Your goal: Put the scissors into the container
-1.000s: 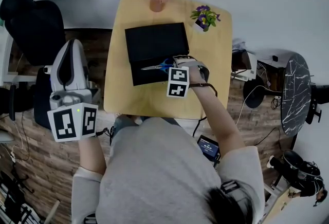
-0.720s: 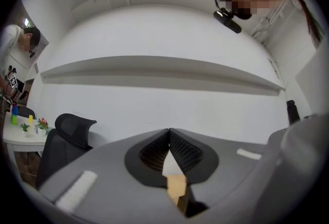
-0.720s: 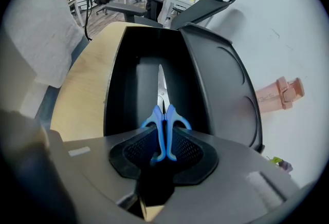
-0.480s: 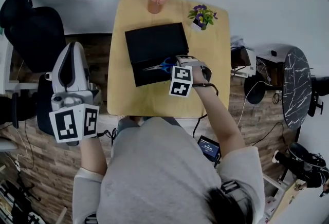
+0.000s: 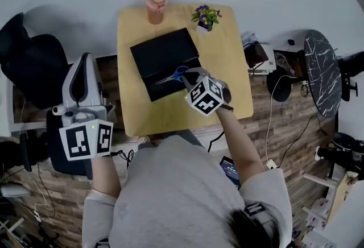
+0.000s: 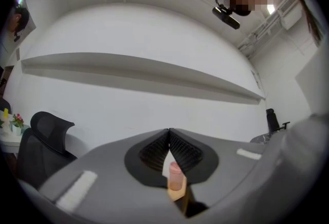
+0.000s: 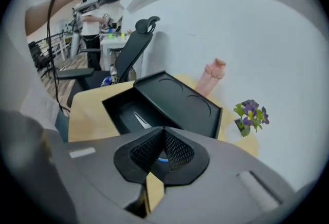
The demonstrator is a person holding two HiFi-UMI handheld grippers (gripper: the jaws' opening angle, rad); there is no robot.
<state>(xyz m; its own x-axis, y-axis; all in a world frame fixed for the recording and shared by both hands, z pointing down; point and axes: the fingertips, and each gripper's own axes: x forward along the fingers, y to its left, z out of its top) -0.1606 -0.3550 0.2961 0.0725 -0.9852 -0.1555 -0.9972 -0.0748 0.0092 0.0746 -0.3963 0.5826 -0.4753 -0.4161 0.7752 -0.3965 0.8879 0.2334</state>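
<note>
A black container (image 5: 149,58) lies open on the wooden table (image 5: 227,70), its lid folded back toward the wall. Scissors (image 5: 172,76) with blue handles lie across its open tray, blades pointing left. My right gripper (image 5: 187,76) is shut on the blue handle end. In the right gripper view the steel blade (image 7: 139,118) shows inside the tray (image 7: 118,107), and a bit of blue shows between the right gripper (image 7: 164,131) jaws. My left gripper (image 5: 85,62) hangs off the table's left side, over the floor. The left gripper (image 6: 168,131) is shut with nothing in it.
A pink bottle (image 5: 154,7) stands at the table's far edge and a small flower pot (image 5: 203,16) at its far right. A black office chair (image 5: 28,70) stands to the left. A round marble table (image 5: 321,79) and cables are on the right.
The head view has shifted, so the table sits higher and more turned. My right gripper has twisted a little while staying on the scissors over the tray. The left gripper has barely moved.
</note>
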